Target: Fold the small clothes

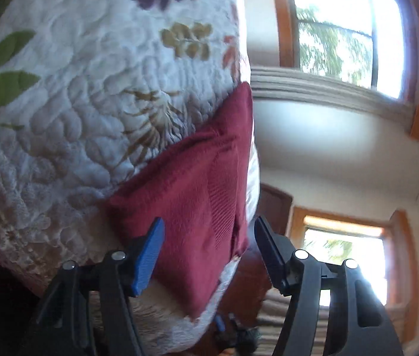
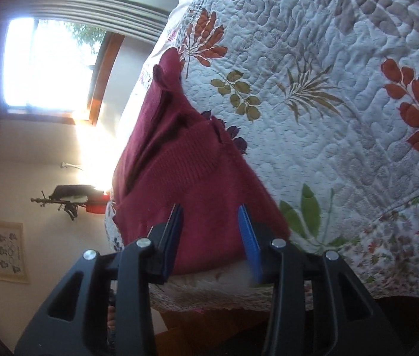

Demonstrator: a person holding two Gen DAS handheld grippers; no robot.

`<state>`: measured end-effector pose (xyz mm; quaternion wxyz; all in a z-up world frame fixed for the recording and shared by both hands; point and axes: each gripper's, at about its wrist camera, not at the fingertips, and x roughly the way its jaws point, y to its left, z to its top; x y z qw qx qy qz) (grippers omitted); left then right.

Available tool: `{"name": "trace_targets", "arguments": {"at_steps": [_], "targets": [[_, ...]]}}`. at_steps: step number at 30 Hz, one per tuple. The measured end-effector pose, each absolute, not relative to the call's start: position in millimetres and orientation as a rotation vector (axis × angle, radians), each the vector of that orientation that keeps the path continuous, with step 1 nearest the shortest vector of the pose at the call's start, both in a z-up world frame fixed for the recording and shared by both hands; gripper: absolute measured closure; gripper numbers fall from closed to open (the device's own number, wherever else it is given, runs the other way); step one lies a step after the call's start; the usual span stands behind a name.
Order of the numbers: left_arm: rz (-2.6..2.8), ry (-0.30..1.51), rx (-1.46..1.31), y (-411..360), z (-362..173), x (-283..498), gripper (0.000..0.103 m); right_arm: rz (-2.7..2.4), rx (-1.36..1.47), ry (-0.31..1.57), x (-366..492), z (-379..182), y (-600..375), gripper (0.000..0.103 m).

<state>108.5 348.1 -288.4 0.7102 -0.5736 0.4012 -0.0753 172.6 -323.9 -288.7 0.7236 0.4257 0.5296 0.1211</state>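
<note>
Because folding needs a broad flat support, the quilted bedspread [image 2: 328, 89] serves as the work surface, and the maroon knit garment [image 2: 197, 184] lies on it near the bed edge, apparently already folded at least once, with a ribbed band showing across it. The left gripper [image 1: 209, 255] is spread wide, holding nothing, its pads level with the garment's near end. The right gripper [image 2: 212, 237] is likewise parted and empty, straddling the near hem, probably positioned to pinch it.
</note>
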Motion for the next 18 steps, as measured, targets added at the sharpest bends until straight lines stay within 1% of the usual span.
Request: {"name": "trace_targets", "arguments": {"at_steps": [1,2,4,7,8,10,12,15,18], "targets": [[-0.177,0.910,-1.158,337,-272,110,0.037,0.278,0.902,1.173,175,-288,-325,0.063],[-0.183,0.933,-1.040,323,-257,112,0.036,0.292,0.874,1.176,179,-288,-326,0.058],[-0.182,0.994,-0.810,293,-231,121,0.033,0.316,0.840,1.179,189,-289,-328,0.053],[-0.174,1.044,-0.532,259,-206,128,0.031,0.358,0.841,1.184,207,-294,-328,0.050],[-0.181,1.049,-0.483,250,-198,132,0.029,0.370,0.841,1.192,213,-296,-328,0.049],[-0.176,1.050,-0.429,242,-188,132,0.023,0.392,0.824,1.212,225,-302,-324,0.049],[-0.148,1.052,-0.393,237,-188,153,0.020,0.396,0.805,1.239,233,-308,-319,0.049],[-0.103,1.067,-0.321,246,-191,173,0.018,0.397,0.767,1.259,243,-312,-314,0.049],[-0.105,1.093,-0.292,262,-208,200,0.017,0.378,0.723,1.280,251,-316,-308,0.049]]}}
